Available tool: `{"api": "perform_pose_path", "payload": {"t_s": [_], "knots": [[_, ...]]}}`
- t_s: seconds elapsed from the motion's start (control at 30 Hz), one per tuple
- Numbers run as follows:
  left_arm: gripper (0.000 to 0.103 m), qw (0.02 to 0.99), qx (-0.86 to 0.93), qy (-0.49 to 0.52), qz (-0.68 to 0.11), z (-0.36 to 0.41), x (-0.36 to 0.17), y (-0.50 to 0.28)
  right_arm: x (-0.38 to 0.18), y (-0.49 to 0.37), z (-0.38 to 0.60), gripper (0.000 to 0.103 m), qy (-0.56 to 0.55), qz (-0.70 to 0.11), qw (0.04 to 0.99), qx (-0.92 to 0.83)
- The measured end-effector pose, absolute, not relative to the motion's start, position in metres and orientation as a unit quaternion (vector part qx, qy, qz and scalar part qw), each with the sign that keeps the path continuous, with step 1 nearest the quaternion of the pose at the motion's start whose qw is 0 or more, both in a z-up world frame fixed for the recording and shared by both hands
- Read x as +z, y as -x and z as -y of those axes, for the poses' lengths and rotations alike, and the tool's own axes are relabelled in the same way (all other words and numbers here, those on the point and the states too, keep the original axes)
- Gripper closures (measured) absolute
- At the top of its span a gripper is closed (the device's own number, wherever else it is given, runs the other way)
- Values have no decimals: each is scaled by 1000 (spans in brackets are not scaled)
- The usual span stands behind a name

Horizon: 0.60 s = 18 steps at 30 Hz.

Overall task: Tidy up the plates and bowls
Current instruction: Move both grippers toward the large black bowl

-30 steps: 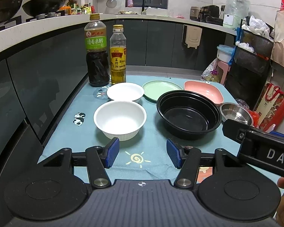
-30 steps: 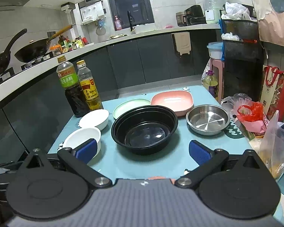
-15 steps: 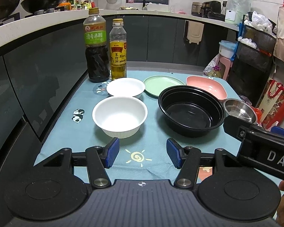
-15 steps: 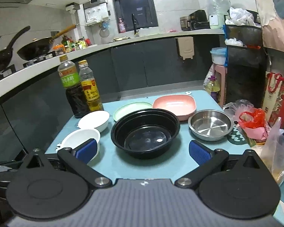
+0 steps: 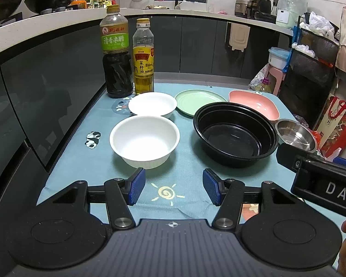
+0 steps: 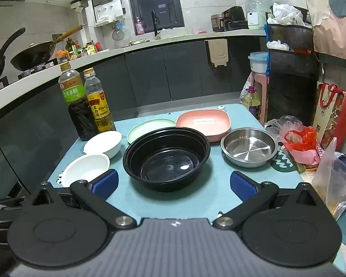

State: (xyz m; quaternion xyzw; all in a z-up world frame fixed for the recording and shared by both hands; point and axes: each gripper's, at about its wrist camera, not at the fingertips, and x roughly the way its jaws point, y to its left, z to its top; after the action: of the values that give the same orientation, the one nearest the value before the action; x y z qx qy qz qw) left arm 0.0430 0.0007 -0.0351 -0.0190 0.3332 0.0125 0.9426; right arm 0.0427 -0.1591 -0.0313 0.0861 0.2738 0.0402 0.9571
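Six dishes sit spread out, none stacked, on your desk (image 5: 191,161) with its teal cloth; nothing is sorted yet. Your left claw (image 5: 173,188) hangs released just short of the near white ribbed bowl (image 5: 144,145), likely lined up to nest it with the smaller white bowl (image 5: 152,104) touching behind; your right claw (image 6: 174,183) gapes empty before the wide black plastic bowl (image 6: 166,157); the green plate (image 6: 150,128), pink squarish dish (image 6: 204,121) and steel pan (image 6: 249,147) wait beyond.
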Motion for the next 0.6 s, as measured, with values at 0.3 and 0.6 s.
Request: {"api": "perform_pose_path", "payload": {"t_s": [0.3, 0.6], "knots": [[51, 942, 15, 19, -334, 0, -36, -50, -33, -51, 162, 43, -92, -279, 955, 40], [51, 939, 5, 10, -344, 9, -44, -64, -40, -61, 171, 43, -107, -284, 952, 32]]}}
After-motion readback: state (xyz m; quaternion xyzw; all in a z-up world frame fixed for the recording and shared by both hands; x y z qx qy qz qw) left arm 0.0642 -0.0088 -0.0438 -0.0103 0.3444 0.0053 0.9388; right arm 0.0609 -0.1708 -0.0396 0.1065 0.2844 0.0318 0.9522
